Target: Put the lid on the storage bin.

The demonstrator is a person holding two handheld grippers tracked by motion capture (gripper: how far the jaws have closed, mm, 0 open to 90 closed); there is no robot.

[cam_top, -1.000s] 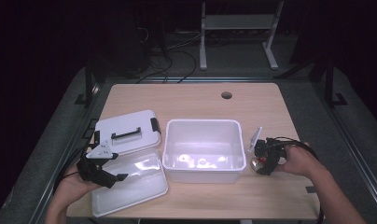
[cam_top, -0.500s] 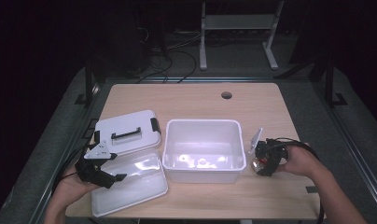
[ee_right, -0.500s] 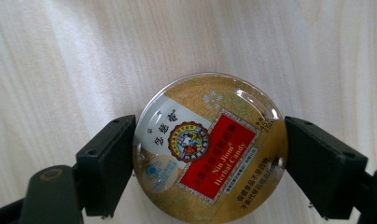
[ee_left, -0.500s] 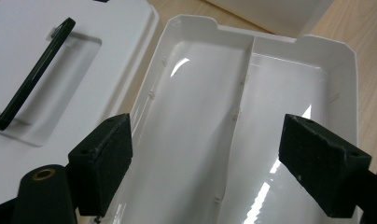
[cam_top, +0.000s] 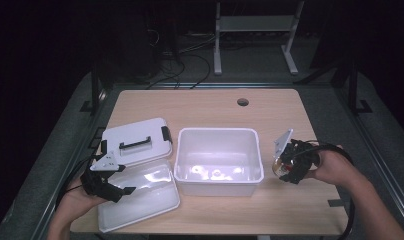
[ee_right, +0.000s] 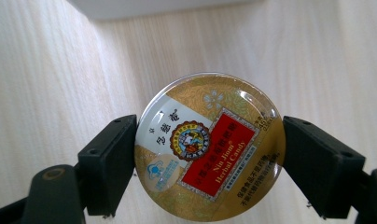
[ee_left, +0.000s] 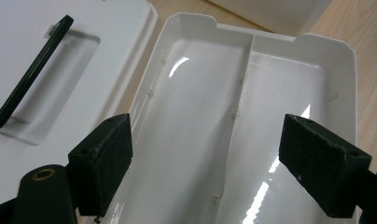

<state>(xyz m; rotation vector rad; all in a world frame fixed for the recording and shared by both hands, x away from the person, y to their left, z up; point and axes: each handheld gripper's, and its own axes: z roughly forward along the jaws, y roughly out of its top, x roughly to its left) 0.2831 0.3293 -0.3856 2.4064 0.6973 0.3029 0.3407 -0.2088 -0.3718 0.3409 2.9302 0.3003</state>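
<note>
Candy tin (ee_right: 210, 147) sits clamped between right claw (ee_right: 209, 163) jaws.

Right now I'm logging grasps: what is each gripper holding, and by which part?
The right gripper clamps a round Nin Jiom Herbal Candy tin by opposite sides of its rim. The left gripper holds nothing, jaws open over the divided tray.

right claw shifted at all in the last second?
No. In the high view the right claw, shut on the candy tin, sits in the same spot beside the white bin.
</note>
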